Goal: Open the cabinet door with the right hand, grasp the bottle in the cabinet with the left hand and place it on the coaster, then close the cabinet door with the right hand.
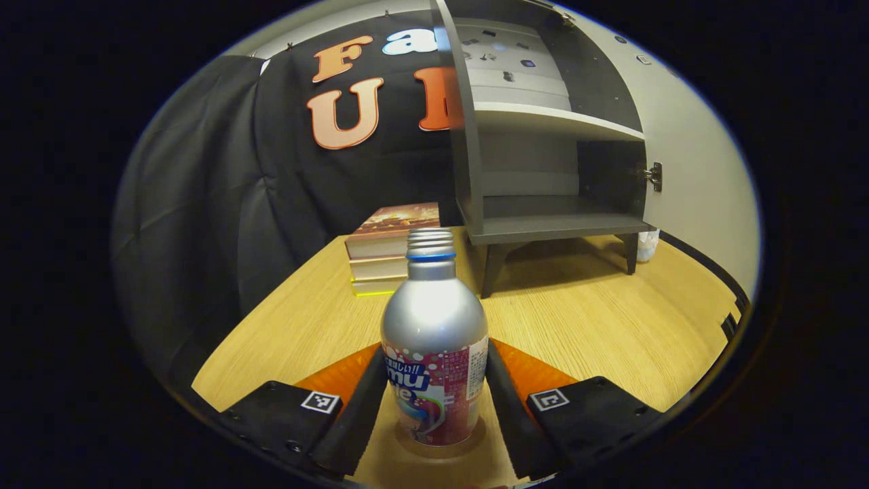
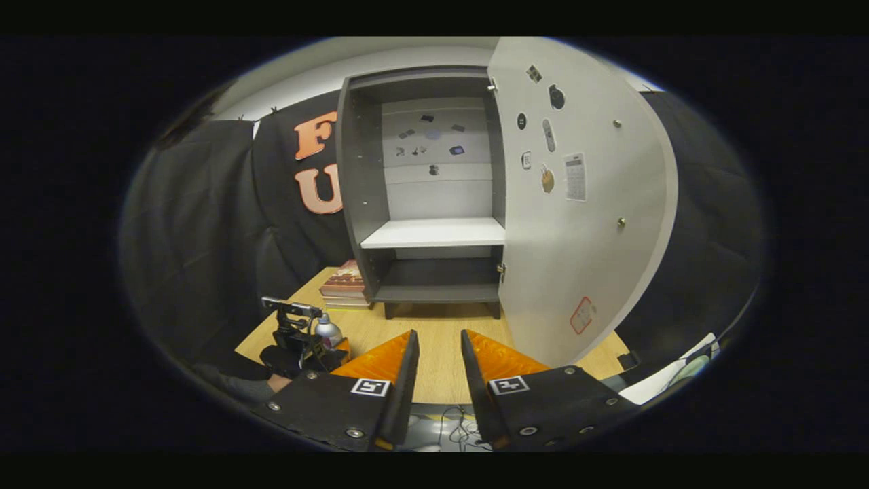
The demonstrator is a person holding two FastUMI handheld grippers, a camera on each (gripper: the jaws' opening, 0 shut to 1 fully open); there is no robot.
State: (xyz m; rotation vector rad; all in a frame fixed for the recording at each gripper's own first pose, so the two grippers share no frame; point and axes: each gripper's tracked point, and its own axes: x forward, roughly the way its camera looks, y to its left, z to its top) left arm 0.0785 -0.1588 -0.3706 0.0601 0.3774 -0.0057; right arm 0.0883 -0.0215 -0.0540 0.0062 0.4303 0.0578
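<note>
Bottle (image 1: 434, 339), silver-bodied with a blue ring under its threaded neck and a red printed label, stands upright on the wooden worktop (image 1: 597, 326), between the two fingers of the left gripper (image 1: 434, 401). Both fingers lie close along the label's sides; whether they press on it or merely flank it cannot be told, and the coaster cannot be made out beneath the base. Behind the bottle, a stack of books (image 1: 390, 248) rests on the worktop just left of the dark grey cabinet (image 1: 543, 217), which stands on short legs. The cabinet's white door (image 1: 699, 156) is swung wide open to the right, exposing a white shelf (image 1: 557, 121) and a bare lower compartment.

In the right gripper view, the right gripper (image 2: 438, 380) hangs above the near edge of the worktop (image 2: 434, 339), well apart from the cabinet (image 2: 424, 197), its fingers parted by a narrow gap with nothing between them. The open door (image 2: 584, 224), dotted with stickers on its inner face, stands just right of the cabinet's opening. At lower left, the left gripper (image 2: 299, 333) appears with the bottle (image 2: 328, 331) beside it, a hand (image 2: 275, 384) showing below, and the books (image 2: 345, 285) lie farther back near the cabinet's left side.
</note>
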